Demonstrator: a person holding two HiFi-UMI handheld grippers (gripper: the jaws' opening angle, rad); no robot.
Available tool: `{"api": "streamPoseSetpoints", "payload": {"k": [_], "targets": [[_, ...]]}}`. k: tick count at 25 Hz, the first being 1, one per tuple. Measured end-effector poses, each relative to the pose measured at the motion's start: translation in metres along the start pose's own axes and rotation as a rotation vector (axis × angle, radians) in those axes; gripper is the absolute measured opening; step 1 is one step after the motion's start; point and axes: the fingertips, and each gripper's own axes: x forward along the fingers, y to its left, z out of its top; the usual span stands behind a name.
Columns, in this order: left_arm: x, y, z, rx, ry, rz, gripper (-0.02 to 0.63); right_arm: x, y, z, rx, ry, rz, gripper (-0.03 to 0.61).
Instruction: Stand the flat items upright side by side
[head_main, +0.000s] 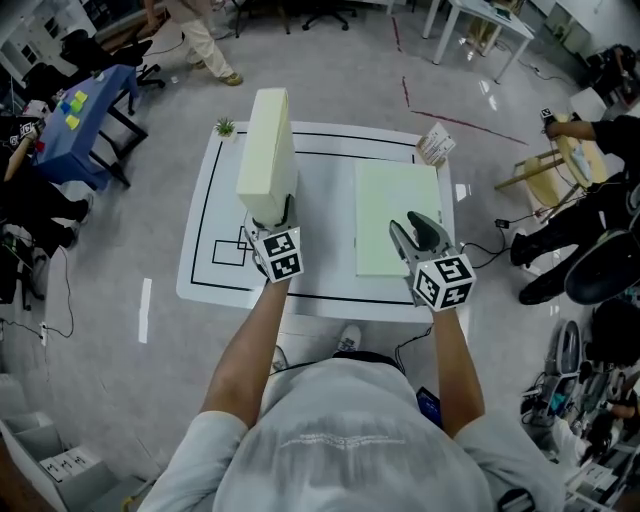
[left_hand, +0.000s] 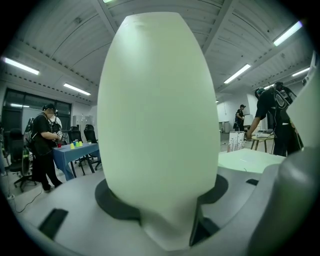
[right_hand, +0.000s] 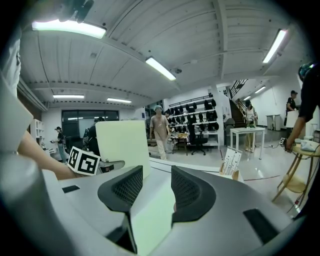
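Handling: probably light, slightly soft; pinch an edge. Upright slab (head_main: 268, 145), table's (head_main: 200, 240) left half, clamped low in left gripper (head_main: 271, 216). Flat slab (head_main: 395, 200), right half; right gripper (head_main: 415, 230) jaws apart over its near edge.

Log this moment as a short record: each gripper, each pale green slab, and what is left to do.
left gripper: fingers clamped on the lower end of a thick pale green rectangular slab, foam-like
held slab: upright, over the left half of the white table
right gripper: fingers apart at the near edge of the second pale green rectangular slab, not gripping
second slab: lying flat on the table's right half
left to do: stand the flat slab beside the upright one
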Motion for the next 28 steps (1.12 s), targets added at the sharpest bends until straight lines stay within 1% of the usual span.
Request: {"api": "streamPoseSetpoints", "payload": {"k": [4, 5, 6, 8, 9, 10, 13, 15, 18, 22, 25, 28], "targets": [[0.005, -0.004, -0.004, -0.014, 0.04, -0.035, 0.314, -0.005, -0.006, -0.001, 0.002, -0.003, -0.004, 0.202], [0.006, -0.003, -0.007, -0.031, 0.056, -0.042, 0.327, -0.007, -0.007, -0.001, 0.003, -0.005, -0.007, 0.202], [0.006, -0.001, -0.01, -0.066, 0.075, -0.048, 0.339, -0.01, -0.009, 0.0, 0.004, -0.007, -0.009, 0.202], [0.002, 0.002, -0.019, -0.182, 0.123, -0.065, 0.359, -0.017, -0.015, 0.0, 0.006, -0.009, -0.014, 0.204], [-0.004, 0.002, -0.023, -0.243, 0.144, -0.075, 0.382, -0.021, -0.019, -0.001, 0.009, -0.009, -0.017, 0.204], [-0.011, 0.002, -0.029, -0.293, 0.16, -0.083, 0.387, -0.025, -0.025, -0.002, 0.013, -0.01, -0.022, 0.207], [-0.037, 0.0, -0.051, -0.404, 0.21, -0.088, 0.392, -0.035, -0.048, -0.007, 0.046, -0.014, -0.042, 0.215], [-0.058, -0.007, -0.074, -0.455, 0.272, -0.09, 0.393, -0.041, -0.063, -0.017, 0.084, -0.01, -0.059, 0.222], [-0.087, -0.029, -0.1, -0.484, 0.353, -0.114, 0.391, -0.047, -0.083, -0.031, 0.123, 0.009, -0.074, 0.236], [-0.11, -0.066, -0.111, -0.49, 0.4, -0.172, 0.391, -0.054, -0.102, -0.049, 0.17, 0.042, -0.073, 0.247], [-0.109, -0.096, -0.099, -0.485, 0.393, -0.24, 0.391, -0.058, -0.117, -0.061, 0.195, 0.062, -0.069, 0.256], [-0.099, -0.128, -0.074, -0.512, 0.355, -0.335, 0.391, -0.06, -0.131, -0.069, 0.227, 0.078, -0.054, 0.263]]}}
